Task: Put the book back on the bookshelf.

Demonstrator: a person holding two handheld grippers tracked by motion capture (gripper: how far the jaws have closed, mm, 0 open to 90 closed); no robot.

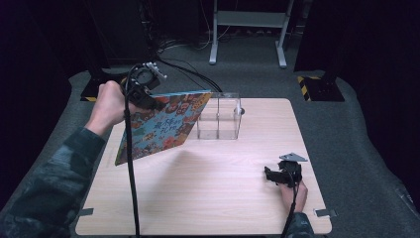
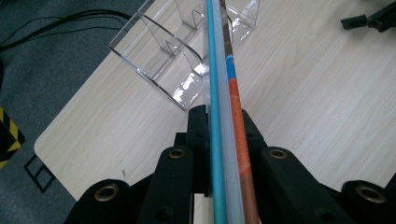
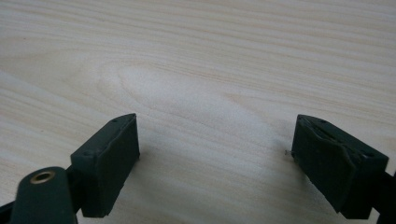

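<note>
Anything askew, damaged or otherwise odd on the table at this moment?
Nothing stands out. The left gripper holds the colourful book tilted in the air beside the upright clear rack; the right gripper rests open on the bare table.

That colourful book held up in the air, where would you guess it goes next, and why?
Probably a short carry toward the clear rack and down into a slot. The left gripper is clamped on the book, held tilted above the table beside the rack. The right gripper rests open on the table.

Left claw [image 2: 219, 135] clamped on thin book [image 2: 224, 93] edge-on; clear acrylic holder [image 2: 159, 60] beyond on table [image 2: 303, 102].
</note>
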